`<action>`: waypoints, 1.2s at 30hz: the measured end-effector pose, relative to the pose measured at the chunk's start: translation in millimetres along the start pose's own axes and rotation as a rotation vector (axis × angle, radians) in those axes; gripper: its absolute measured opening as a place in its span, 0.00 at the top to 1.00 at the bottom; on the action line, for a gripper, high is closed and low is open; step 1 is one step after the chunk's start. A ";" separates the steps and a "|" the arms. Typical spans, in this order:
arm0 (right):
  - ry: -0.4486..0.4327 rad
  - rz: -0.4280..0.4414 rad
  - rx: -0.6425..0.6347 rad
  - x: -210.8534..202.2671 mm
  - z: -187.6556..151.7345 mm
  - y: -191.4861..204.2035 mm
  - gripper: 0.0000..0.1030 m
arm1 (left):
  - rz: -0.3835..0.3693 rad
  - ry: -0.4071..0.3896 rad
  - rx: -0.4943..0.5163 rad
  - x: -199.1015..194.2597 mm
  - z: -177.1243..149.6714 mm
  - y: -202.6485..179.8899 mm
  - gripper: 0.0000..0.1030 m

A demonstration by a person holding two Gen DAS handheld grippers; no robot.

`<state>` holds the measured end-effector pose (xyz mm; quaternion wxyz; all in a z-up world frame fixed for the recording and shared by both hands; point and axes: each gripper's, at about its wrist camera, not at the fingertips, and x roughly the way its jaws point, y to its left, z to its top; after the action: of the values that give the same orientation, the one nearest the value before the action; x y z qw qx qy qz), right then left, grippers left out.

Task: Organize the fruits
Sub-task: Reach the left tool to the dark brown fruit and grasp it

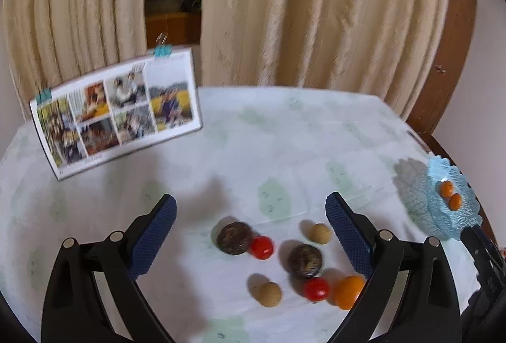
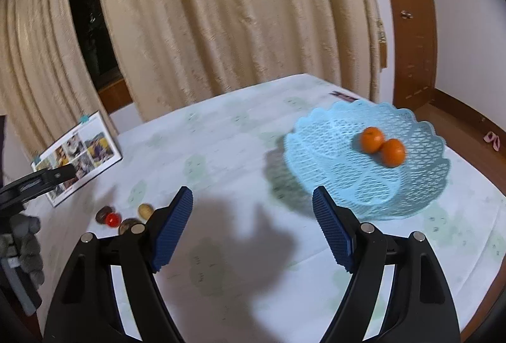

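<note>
In the left wrist view my left gripper (image 1: 251, 210) is open and empty above a cluster of loose fruit on the table: two dark brown round fruits (image 1: 234, 238) (image 1: 305, 260), two red tomatoes (image 1: 262, 247) (image 1: 316, 289), two tan fruits (image 1: 320, 233) (image 1: 270, 294) and an orange (image 1: 348, 291) by the right finger. A light blue lattice basket (image 2: 367, 159) holds two oranges (image 2: 372, 139) (image 2: 393, 152); it also shows at the right edge of the left wrist view (image 1: 455, 200). My right gripper (image 2: 253, 202) is open and empty, just left of the basket.
A photo calendar (image 1: 115, 112) stands at the table's back left. Cream curtains (image 1: 300, 10) hang behind the table. A wooden door frame (image 2: 408, 17) is at the right. The table's right edge (image 2: 474, 172) lies just beyond the basket. The left gripper's body (image 2: 34, 181) shows at the left.
</note>
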<state>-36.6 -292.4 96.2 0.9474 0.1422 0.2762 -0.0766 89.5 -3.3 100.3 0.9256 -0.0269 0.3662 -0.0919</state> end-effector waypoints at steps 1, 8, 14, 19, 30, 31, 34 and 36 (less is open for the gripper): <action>0.008 0.007 -0.009 0.8 -1.5 3.7 0.23 | -0.002 0.016 -0.007 5.7 -1.1 2.8 0.08; 0.055 0.030 -0.048 11.5 -9.7 21.1 0.23 | -0.015 0.204 -0.099 51.4 -15.2 24.8 0.09; 0.077 0.035 -0.057 16.5 -14.7 25.1 0.23 | -0.034 0.264 -0.153 70.3 -26.9 28.3 0.13; 0.090 0.042 -0.070 18.8 -19.2 30.2 0.23 | -0.056 0.291 -0.179 83.8 -32.5 27.8 0.23; 0.131 0.090 -0.097 23.7 -29.2 42.8 0.23 | -0.079 0.252 -0.192 74.2 -29.4 27.4 0.60; 0.142 0.107 -0.093 24.9 -30.2 43.2 0.23 | -0.078 0.242 -0.188 71.0 -27.3 26.9 0.60; 0.172 0.140 -0.085 28.8 -33.1 45.2 0.23 | -0.090 0.203 -0.177 57.3 -20.7 24.6 0.60; 0.186 0.155 -0.085 31.2 -35.3 48.2 0.23 | -0.091 0.180 -0.171 48.3 -17.2 23.7 0.60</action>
<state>-17.4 -237.8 61.7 0.9260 0.1291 0.3540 0.0224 115.8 11.0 52.4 0.8782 -0.1138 0.4526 -0.1045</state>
